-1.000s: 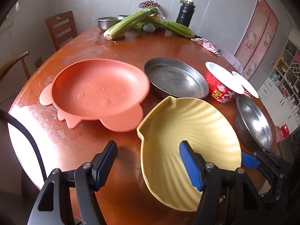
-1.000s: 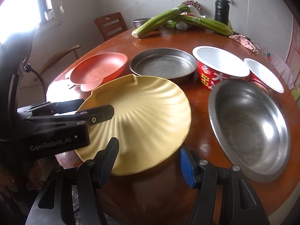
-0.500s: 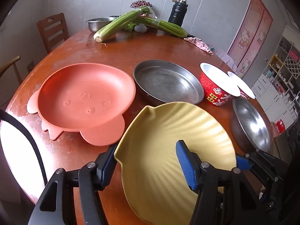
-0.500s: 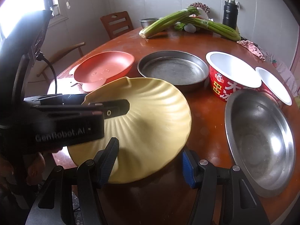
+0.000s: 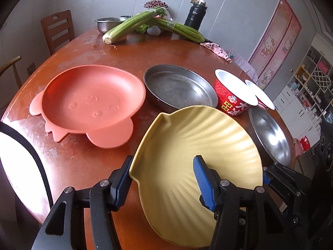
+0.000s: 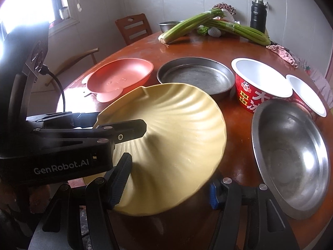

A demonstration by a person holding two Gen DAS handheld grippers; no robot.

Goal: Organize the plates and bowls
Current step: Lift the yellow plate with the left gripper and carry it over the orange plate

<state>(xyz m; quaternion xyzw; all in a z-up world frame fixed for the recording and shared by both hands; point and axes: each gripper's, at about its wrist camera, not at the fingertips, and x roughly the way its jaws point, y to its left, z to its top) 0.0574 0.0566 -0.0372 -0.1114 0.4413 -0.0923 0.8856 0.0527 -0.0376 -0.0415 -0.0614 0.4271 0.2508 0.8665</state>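
A yellow shell-shaped plate hangs tilted above the near edge of the round wooden table. My left gripper is closing on the plate's left rim, with one pad against the outside and the other on the ribbed inner face. My right gripper is at the plate's near edge with its jaws opening. Its left finger is above the plate and its right pad is half hidden under the rim. On the table stand a pink animal-shaped plate, a steel pan, two red paper bowls and a steel bowl.
Celery bunches, a small steel bowl, a black flask and a pink cloth lie at the table's far side. A wooden chair stands behind the table on the left.
My left gripper moved onto the yellow plate's rim and its jaws narrowed around it. The plate rose and tilted. The right gripper stayed at the plate's near edge.
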